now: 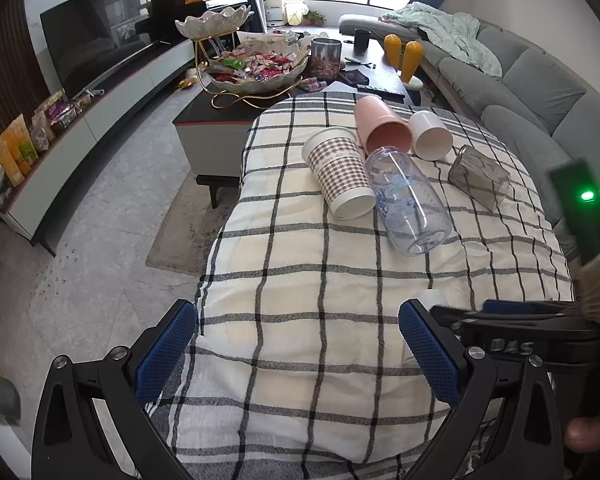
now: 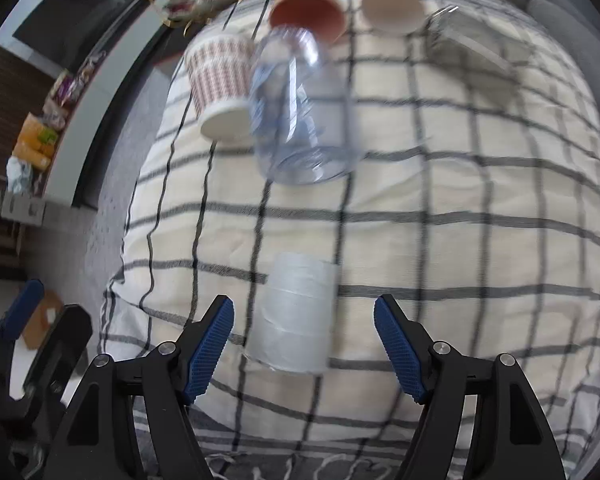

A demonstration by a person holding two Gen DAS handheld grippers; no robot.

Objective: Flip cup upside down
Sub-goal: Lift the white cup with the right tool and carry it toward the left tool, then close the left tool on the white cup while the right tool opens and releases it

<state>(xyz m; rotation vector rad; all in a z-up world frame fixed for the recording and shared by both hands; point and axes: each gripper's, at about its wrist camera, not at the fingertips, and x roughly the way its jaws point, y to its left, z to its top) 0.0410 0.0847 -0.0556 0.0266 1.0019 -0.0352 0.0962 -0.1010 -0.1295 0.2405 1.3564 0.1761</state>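
A translucent white plastic cup lies on its side on the checked cloth, between the open blue-padded fingers of my right gripper, not gripped. Only its white edge shows in the left wrist view, behind my right gripper's body. My left gripper is open and empty over the cloth's near left side. Farther back lie a checked paper cup, a clear bottle-like cup, a pink cup, a white cup and a grey clear cup, all on their sides.
The cloth-covered surface drops off at the left to a grey floor. A coffee table with a tiered snack bowl and a jar stands behind. A grey sofa runs along the right; a TV stand along the left.
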